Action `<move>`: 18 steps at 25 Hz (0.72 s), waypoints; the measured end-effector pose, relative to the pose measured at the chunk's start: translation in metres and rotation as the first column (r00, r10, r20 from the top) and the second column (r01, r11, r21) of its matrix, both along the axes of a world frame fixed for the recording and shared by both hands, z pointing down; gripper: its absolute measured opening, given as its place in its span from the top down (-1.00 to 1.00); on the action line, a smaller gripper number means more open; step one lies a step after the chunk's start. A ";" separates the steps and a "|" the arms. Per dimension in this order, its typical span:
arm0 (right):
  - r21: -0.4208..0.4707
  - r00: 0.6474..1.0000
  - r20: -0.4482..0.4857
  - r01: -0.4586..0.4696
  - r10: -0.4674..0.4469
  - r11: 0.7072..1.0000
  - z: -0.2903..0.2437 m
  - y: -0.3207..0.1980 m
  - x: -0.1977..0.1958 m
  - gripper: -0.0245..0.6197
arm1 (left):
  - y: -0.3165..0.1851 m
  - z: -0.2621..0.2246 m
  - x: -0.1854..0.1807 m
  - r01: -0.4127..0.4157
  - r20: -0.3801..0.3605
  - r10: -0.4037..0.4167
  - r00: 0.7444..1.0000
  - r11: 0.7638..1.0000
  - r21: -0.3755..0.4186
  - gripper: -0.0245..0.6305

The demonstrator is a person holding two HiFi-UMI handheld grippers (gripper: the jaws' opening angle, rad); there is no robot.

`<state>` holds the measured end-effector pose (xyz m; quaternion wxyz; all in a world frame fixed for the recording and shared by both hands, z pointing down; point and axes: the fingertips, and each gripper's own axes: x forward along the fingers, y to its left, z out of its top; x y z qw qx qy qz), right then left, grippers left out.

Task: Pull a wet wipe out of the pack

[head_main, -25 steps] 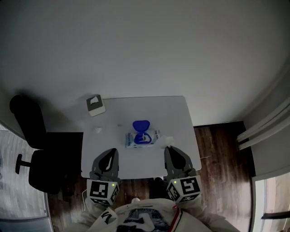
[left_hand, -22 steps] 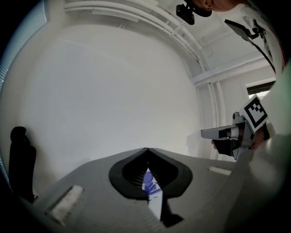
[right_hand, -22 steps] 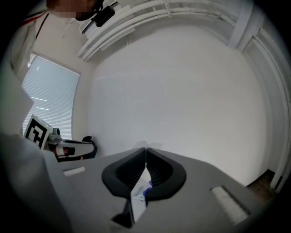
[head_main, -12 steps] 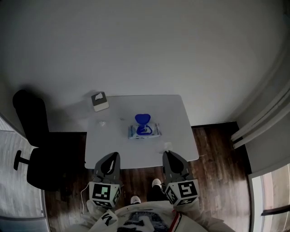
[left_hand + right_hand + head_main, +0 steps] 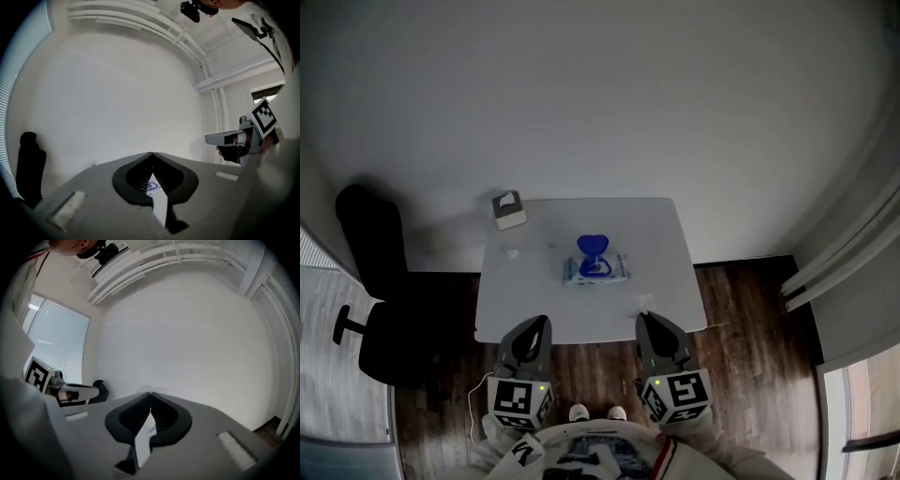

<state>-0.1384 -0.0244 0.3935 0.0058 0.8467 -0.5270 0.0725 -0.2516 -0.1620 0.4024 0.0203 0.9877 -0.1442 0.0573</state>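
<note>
The wet wipe pack (image 5: 595,271) lies mid-table with its blue lid (image 5: 592,246) flipped open toward the wall. Both grippers hang side by side just off the table's near edge, pointing at it. My right gripper (image 5: 643,317) is shut on a small white wet wipe (image 5: 647,302), whose edge pokes out past the closed tips (image 5: 150,389). My left gripper (image 5: 539,321) is shut too, its tips meeting with nothing between them (image 5: 151,154). Part of the pack (image 5: 152,188) shows through the hollow behind the left jaws.
The white table (image 5: 666,244) stands against a plain wall over dark wood floor. A grey tissue box (image 5: 509,209) sits at its far left corner, and a small pale scrap (image 5: 513,253) lies nearer. A black office chair (image 5: 375,281) stands to the left.
Both grippers have drawn back together from over the table's near part to just off its front edge. The wipe stays in the right jaws; the pack has not moved.
</note>
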 end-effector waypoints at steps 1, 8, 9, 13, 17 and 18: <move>0.002 1.000 0.003 0.002 -0.002 1.000 0.000 0.003 0.001 0.89 | 0.004 0.000 0.002 -0.002 0.002 0.002 1.000 1.000 0.003 0.92; 0.032 0.999 0.039 0.006 -0.007 0.999 0.000 0.017 0.006 0.89 | 0.020 -0.003 0.011 -0.016 -0.004 0.016 1.000 1.000 0.002 0.92; 0.033 0.999 0.034 0.008 -0.009 0.999 0.000 0.018 0.008 0.89 | 0.020 -0.004 0.013 -0.013 -0.009 0.013 1.000 1.000 -0.007 0.92; 0.037 0.999 0.033 0.001 -0.002 0.999 0.001 0.023 0.012 0.89 | 0.025 -0.007 0.020 -0.021 -0.016 0.021 1.000 1.000 0.005 0.92; 0.040 1.000 0.028 -0.001 0.000 0.999 -0.001 0.022 0.015 0.89 | 0.026 -0.008 0.025 -0.027 -0.017 0.028 0.999 0.999 0.031 0.92; 0.041 1.000 0.026 0.000 -0.001 0.999 -0.001 0.022 0.016 0.89 | 0.026 -0.009 0.026 -0.028 -0.019 0.029 0.999 0.999 0.035 0.92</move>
